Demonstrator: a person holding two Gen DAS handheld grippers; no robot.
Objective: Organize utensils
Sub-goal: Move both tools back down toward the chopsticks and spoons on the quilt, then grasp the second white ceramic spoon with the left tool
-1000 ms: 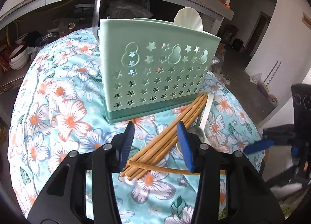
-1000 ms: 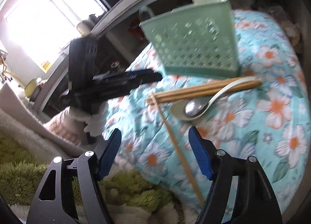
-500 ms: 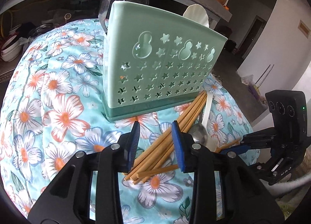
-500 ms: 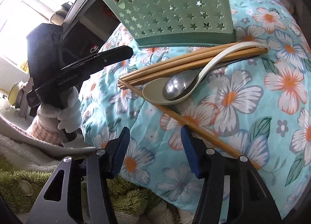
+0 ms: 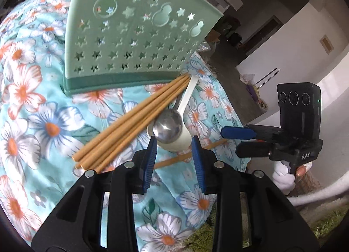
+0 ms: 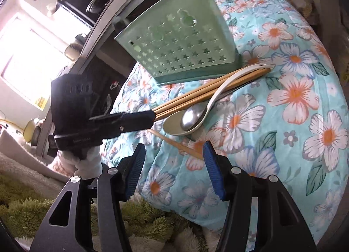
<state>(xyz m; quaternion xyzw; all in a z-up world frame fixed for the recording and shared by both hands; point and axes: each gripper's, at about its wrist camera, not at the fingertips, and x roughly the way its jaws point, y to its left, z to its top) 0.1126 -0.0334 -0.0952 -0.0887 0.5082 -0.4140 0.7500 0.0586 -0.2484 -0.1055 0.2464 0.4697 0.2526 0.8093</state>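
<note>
Utensils (image 5: 139, 118); tongs (image 5: 246, 140) marked "DAS"

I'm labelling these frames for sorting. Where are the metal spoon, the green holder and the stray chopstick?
Metal spoon (image 5: 167, 127): left wrist view, on its bowl.
Green holder (image 6: 178, 49): right wrist view, on its star-pierced front wall.
Stray chopstick (image 6: 176, 143): right wrist view, mid-shaft.

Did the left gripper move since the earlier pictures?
Yes. Seen from the right wrist, the left gripper has come closer to the green utensil holder, and its tips now reach the near ends of the chopsticks.
</note>
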